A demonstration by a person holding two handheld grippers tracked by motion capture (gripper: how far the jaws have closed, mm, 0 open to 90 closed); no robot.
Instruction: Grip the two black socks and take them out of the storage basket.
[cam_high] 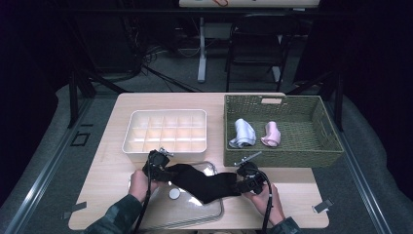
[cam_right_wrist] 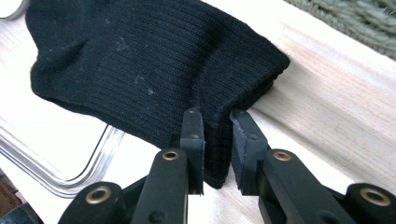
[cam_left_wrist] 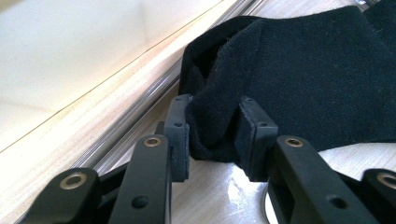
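Light wooden table, bearing everything here. Directly on it: a clear tray under and between the fingertips; a black sock draped across that tray, one end between each pair of fingers; a cream divided box just beyond the left fingers; a green woven basket just beyond the right fingers.

Dark room, grey floor, black chair.
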